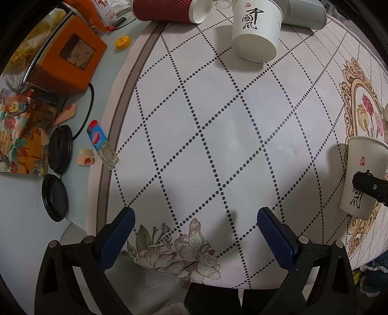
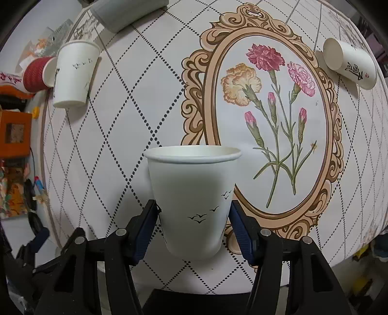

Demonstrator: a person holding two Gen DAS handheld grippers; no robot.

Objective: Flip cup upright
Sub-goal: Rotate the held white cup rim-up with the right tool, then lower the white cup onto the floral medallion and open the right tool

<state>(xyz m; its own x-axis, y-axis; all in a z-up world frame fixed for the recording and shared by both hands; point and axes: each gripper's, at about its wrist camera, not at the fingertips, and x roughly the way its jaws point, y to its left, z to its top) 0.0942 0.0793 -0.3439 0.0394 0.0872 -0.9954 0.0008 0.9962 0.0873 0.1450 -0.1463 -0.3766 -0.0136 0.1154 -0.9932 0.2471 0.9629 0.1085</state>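
Observation:
My right gripper (image 2: 192, 215) is shut on a white paper cup (image 2: 192, 193) with small black birds, held upright with its open rim on top, just above the patterned tablecloth (image 2: 121, 150). The same cup (image 1: 363, 174) shows at the right edge of the left wrist view with a black fingertip (image 1: 368, 185) on it. My left gripper (image 1: 196, 218) is open and empty, low over the near edge of the cloth. A second white cup (image 1: 255, 31) with black calligraphy stands upright at the far side; it also shows in the right wrist view (image 2: 74, 75).
A red ribbed cup (image 1: 167, 9) and a grey cup (image 1: 305, 13) lie on their sides at the far edge. Another white cup (image 2: 349, 63) lies on its side at the far right. Orange boxes (image 1: 65, 60), black lids (image 1: 60, 150), a lighter (image 1: 100, 143) sit left.

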